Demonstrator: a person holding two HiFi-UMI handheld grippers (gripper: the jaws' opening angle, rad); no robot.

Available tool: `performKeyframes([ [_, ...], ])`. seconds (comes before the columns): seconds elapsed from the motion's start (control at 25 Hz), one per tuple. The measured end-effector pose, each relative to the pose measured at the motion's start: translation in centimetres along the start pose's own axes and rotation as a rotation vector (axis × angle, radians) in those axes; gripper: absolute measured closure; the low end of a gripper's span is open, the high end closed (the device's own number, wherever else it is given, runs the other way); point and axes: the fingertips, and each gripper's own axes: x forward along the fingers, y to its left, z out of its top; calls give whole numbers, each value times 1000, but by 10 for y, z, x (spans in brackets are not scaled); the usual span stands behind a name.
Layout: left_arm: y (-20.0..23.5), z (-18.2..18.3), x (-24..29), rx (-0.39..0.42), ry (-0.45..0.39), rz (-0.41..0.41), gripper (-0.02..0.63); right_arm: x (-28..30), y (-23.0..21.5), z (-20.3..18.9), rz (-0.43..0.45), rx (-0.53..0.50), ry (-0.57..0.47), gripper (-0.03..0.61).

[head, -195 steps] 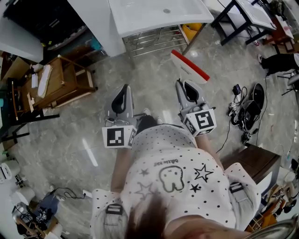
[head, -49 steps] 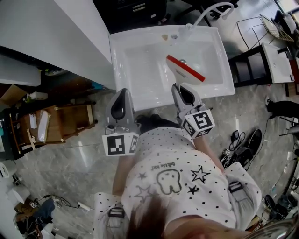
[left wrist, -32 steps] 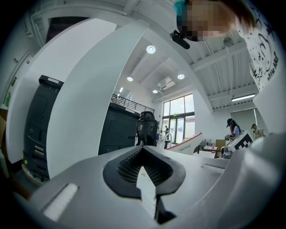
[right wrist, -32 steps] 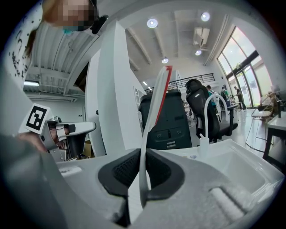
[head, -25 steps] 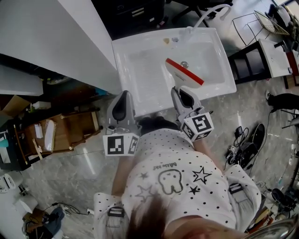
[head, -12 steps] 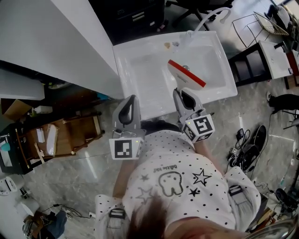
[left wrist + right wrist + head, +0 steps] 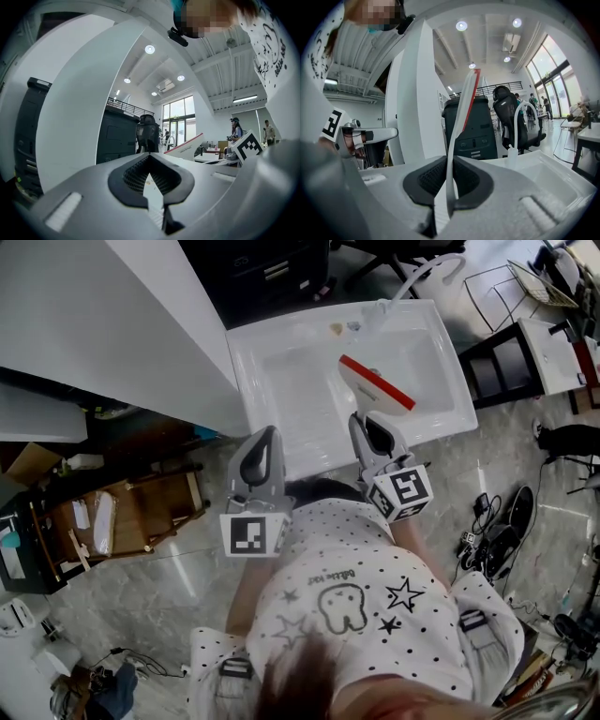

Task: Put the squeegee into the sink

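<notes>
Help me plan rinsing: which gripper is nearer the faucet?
Right. The right gripper, holding the squeegee, is at the sink's front rim on the faucet's side; the left gripper is at the opposite front corner.

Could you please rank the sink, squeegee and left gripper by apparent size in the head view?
1. Sink
2-3. Left gripper and squeegee: they look alike, and the gripper is nearer the camera, so I leave them unranked.
</notes>
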Motion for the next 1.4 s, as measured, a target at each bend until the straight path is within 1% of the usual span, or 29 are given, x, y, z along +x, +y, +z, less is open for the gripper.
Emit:
performKeyframes([
  [0.16,6,-2,-4,-17,-4,3,618,6,4,-5,5,-4,5,552],
  [0.32,19,-2,-12,-8,-12,15,618,17,7,-16,6,11,20,551],
  [0.52,34,-8,-22,-14,10,25,618,32,16,-24,14,-2,38,551],
  [0.64,42,-7,-23,-15,6,31,618,43,21,-28,22,0,48,551],
  [0.8,43,-5,-20,-3,-6,3,618,54,27,-38,37,-9,77,552],
  [1.0,49,-7,-19,-9,10,-7,618,70,35,-49,60,15,109,551],
  [1.2,50,-6,-15,-7,10,-24,618,79,30,-56,53,22,133,551],
  [1.4,59,-8,-12,-10,10,-2,618,83,25,-62,48,25,152,551],
])
